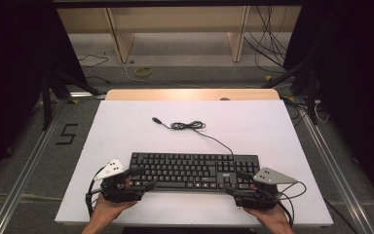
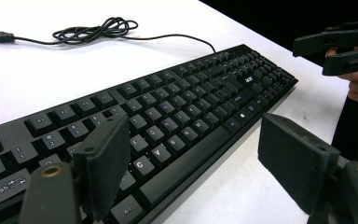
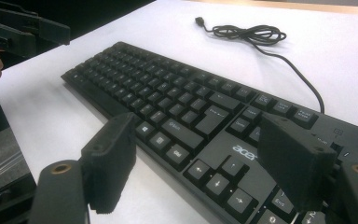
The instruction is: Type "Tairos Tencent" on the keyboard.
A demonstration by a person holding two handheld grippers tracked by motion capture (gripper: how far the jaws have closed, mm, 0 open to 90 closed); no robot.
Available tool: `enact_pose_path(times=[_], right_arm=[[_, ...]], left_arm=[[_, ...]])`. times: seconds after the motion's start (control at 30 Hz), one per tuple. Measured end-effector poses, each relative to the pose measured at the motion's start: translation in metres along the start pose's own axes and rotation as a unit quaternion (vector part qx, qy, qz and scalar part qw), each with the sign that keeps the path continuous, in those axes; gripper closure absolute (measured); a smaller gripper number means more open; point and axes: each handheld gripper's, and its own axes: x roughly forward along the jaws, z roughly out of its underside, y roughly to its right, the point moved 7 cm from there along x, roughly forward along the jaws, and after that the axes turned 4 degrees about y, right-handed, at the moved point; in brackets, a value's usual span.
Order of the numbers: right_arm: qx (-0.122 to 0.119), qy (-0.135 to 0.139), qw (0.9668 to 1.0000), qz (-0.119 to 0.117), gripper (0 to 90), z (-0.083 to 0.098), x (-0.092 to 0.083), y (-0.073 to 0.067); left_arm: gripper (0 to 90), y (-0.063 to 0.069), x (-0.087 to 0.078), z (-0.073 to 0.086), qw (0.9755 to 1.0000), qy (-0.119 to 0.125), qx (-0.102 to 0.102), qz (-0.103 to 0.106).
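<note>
A black keyboard lies flat on the white tabletop, near its front edge, long side parallel to that edge. Its cable leaves the rear edge of the keyboard toward the right end, runs back across the tabletop into a loose coil and ends in a USB plug lying free on the surface.

The left tongs sit at the keyboard's left end, jaws spread wide and grasping nothing; in the left gripper view one jaw stands over the left-hand keys and the other over bare tabletop in front of the keyboard. The right tongs sit at the right end, likewise spread and empty; in the right gripper view one jaw hangs over the numeric-pad corner, the other over the tabletop in front. Each is held by a hand entering from the near edge.
</note>
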Motion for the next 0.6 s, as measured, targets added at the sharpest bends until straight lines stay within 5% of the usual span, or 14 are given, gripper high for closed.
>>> enact_pose_path(times=[0.6], right_arm=[[0.000,-0.003,1.0000,-0.008,29.1,-0.0025,0.0078,-0.0062]], left_arm=[[25.4,-0.0032,0.0006,0.0008,0.9999,-0.005,-0.003,-0.013]])
